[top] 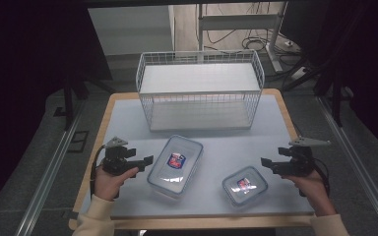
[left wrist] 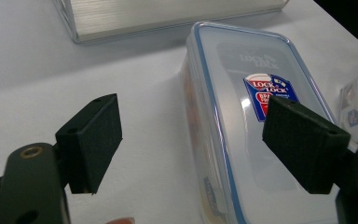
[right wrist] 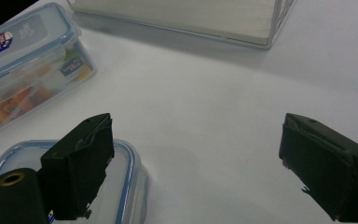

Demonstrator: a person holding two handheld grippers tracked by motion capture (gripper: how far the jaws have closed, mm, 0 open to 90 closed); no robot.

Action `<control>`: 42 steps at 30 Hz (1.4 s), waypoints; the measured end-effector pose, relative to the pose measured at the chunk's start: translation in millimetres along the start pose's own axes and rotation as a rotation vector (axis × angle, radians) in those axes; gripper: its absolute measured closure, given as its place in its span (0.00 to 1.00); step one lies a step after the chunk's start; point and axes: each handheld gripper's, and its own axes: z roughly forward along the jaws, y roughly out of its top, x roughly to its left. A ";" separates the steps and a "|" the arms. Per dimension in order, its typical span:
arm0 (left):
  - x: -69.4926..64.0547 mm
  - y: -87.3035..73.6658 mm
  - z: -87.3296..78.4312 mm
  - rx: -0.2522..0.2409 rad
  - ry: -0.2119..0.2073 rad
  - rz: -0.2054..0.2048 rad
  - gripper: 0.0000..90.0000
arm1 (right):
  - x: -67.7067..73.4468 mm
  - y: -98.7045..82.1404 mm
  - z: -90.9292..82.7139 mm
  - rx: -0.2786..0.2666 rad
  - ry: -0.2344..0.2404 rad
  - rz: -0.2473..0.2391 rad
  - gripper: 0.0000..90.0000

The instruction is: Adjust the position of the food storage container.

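Note:
A large clear lidded container (top: 175, 165) with a blue seal and a red-blue label lies at the table's middle; it also fills the right of the left gripper view as the large container (left wrist: 242, 116). A small container (top: 244, 185) of the same kind sits to its right, and appears again as the small container (right wrist: 126, 186). My left gripper (top: 147, 161) is open just left of the large container, nothing between its jaws. My right gripper (top: 265, 162) is open to the right of the small container, holding nothing.
A white wire basket (top: 201, 88) with two shelves stands at the back of the grey table top (top: 128, 118). Its base edge (right wrist: 177, 18) lies ahead in the right gripper view. The table's wooden edge runs along both sides.

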 end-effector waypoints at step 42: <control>-76.1 0.9 5.4 0.024 -0.226 0.131 0.74 | 8.5 -0.4 1.1 0.007 0.017 -0.022 0.18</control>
